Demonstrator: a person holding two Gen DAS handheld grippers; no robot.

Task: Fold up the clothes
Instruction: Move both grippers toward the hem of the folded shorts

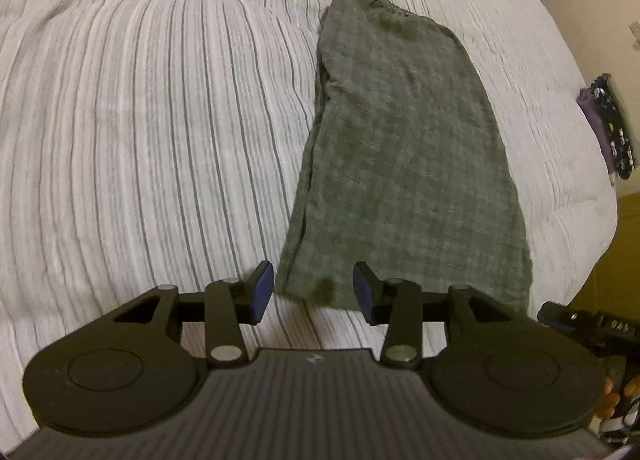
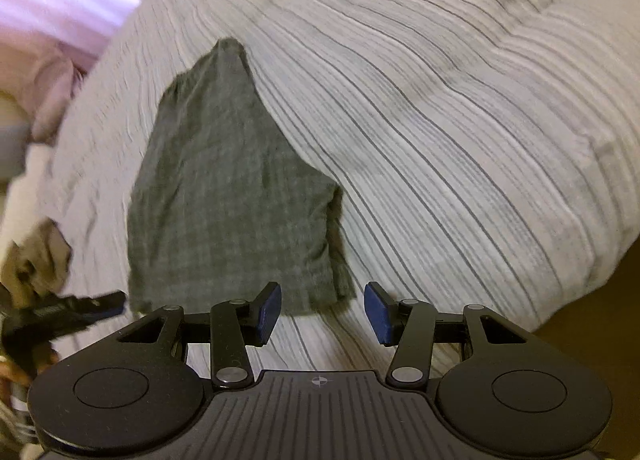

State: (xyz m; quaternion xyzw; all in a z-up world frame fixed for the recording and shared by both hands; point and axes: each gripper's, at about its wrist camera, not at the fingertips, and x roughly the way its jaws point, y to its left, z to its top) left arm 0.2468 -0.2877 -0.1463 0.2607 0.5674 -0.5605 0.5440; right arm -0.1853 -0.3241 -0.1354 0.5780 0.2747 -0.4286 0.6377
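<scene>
A dark grey checked garment (image 1: pixel 404 164) lies folded lengthwise on the striped bed cover, long and narrow, running away from me. My left gripper (image 1: pixel 314 294) is open and empty, its blue pads just short of the garment's near left corner. In the right wrist view the same garment (image 2: pixel 228 200) lies ahead and to the left. My right gripper (image 2: pixel 323 312) is open and empty, near the garment's near right corner. The tip of the right gripper shows at the left view's right edge (image 1: pixel 576 320), and the left gripper shows at the right view's left edge (image 2: pixel 76 308).
The white and grey striped bed cover (image 1: pixel 140 140) fills both views. The bed's edge drops off at the right (image 1: pixel 600 220), with a dark patterned item (image 1: pixel 612 132) beyond it. Pink cloth and a bright window (image 2: pixel 60 40) are at the far left.
</scene>
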